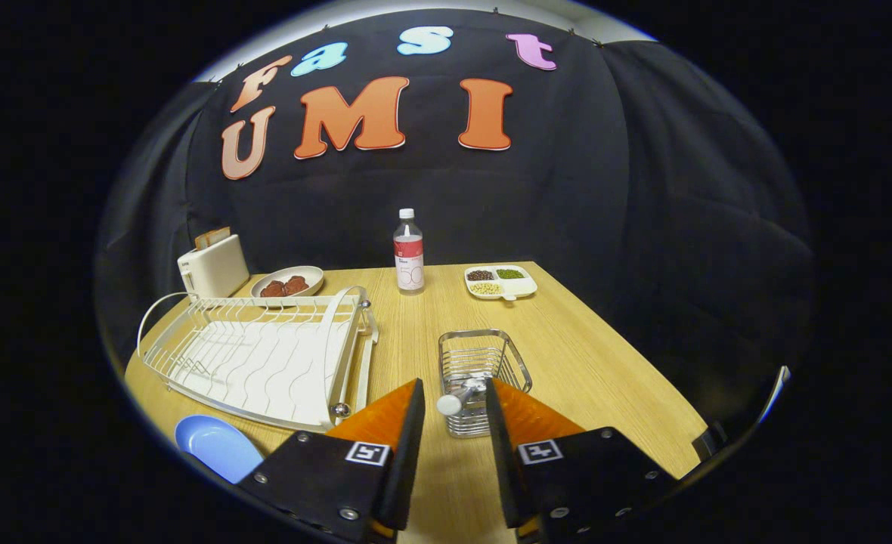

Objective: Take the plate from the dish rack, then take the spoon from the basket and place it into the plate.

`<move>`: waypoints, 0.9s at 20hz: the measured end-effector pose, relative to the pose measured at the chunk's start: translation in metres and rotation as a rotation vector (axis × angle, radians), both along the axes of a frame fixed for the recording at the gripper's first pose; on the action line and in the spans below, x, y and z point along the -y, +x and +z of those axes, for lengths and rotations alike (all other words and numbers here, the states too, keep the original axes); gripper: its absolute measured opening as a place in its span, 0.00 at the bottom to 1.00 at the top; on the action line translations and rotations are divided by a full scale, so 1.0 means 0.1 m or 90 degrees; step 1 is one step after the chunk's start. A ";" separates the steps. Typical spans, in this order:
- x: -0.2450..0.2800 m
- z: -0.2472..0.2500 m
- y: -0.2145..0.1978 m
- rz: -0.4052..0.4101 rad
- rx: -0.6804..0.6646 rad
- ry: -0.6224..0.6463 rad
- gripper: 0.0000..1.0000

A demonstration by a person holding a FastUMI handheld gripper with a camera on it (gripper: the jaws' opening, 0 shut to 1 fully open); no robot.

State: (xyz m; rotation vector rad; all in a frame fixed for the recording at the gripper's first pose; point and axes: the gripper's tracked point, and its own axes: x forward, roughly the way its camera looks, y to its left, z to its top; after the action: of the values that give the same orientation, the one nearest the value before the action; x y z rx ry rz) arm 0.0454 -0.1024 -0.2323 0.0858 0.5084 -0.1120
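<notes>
While parted over the basket (482, 370), tongs (453, 404) around the spoon (463, 400), ungripped.

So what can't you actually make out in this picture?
- Spoon in the wire basket: its lower part hidden by the basket wires and the jaws; whether the gripper touches it is unclear.
- Blue plate: cut off by the picture's edge.
- Bottle label: too small.
</notes>
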 end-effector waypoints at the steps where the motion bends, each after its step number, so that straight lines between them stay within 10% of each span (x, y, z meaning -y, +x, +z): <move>1: 0.01 -0.02 0.01 0.005 -0.003 -0.006 0.35; 7: 0.15 -0.02 0.02 0.006 0.008 -0.074 0.08; 18: 0.10 0.49 -0.13 -0.014 0.044 -0.070 0.07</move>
State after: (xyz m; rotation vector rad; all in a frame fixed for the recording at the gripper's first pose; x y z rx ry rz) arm 0.0320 -0.1120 -0.1834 -0.0121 0.4319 -0.1569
